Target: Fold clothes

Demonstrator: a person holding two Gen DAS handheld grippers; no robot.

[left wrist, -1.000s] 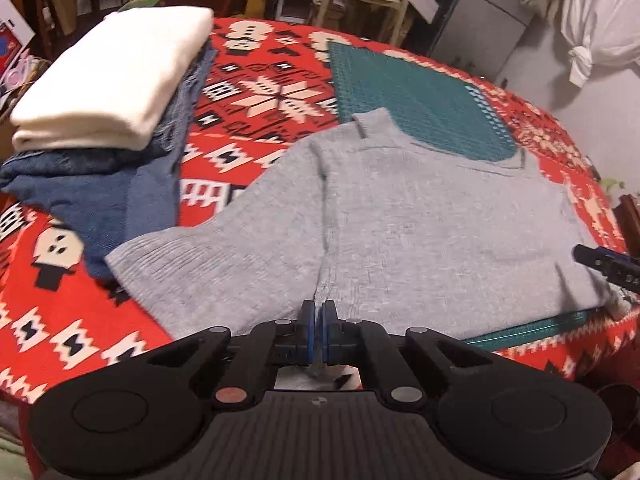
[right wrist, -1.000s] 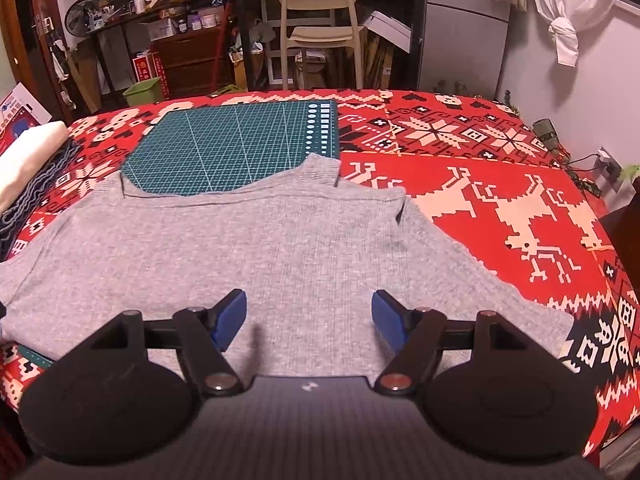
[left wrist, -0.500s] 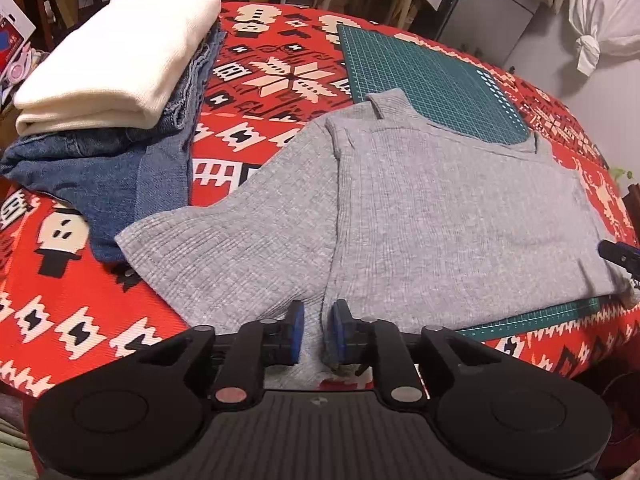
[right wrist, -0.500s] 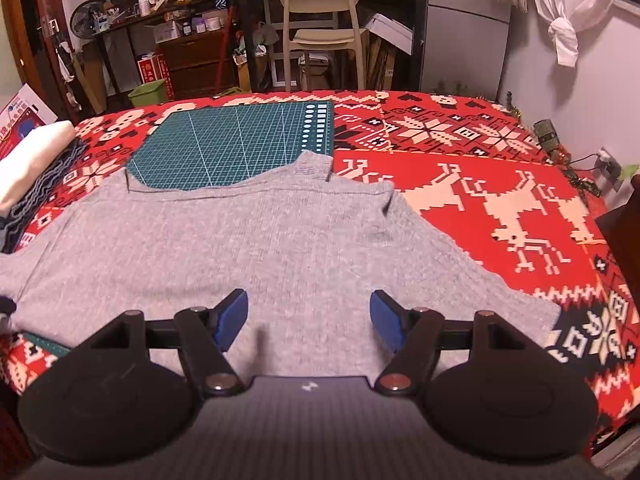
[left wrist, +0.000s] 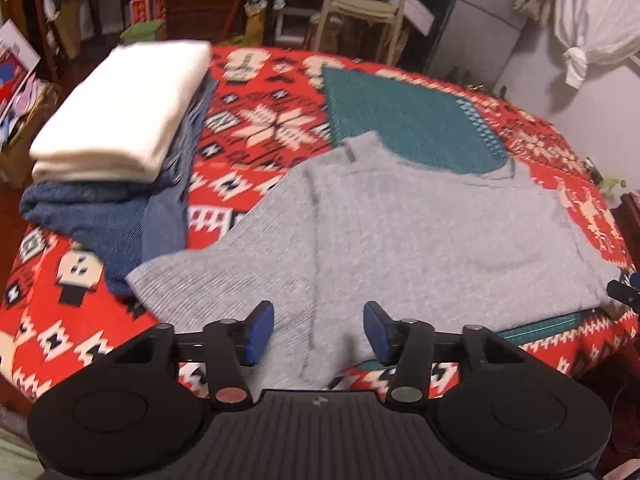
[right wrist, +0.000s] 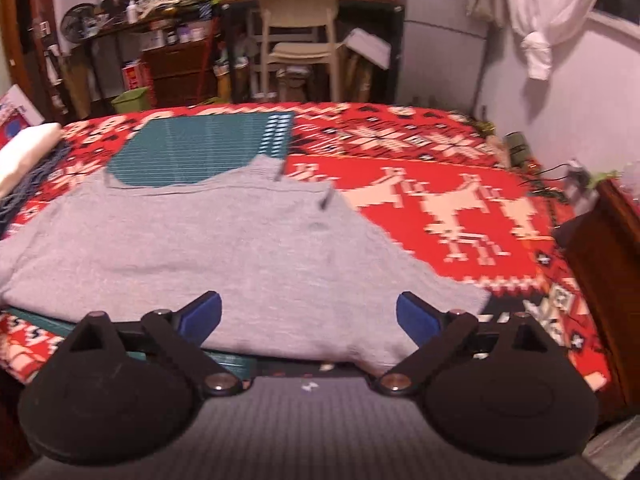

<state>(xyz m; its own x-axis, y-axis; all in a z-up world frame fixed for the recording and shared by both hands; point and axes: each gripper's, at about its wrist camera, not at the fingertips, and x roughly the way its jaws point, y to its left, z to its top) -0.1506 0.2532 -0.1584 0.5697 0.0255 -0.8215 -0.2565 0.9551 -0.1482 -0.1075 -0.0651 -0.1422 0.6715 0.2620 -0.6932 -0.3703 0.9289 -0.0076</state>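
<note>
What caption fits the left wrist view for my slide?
Open left gripper over the hem of a flat grey sweater, folded clothes stacked at left.

Red patterned tablecloth [right wrist: 460,184] under a green cutting mat [right wrist: 200,152]; behind the table, a beige chair [right wrist: 298,28], cluttered shelves [right wrist: 168,40], a green bin [right wrist: 130,98] and a knotted white curtain [right wrist: 540,20] at right.
</note>
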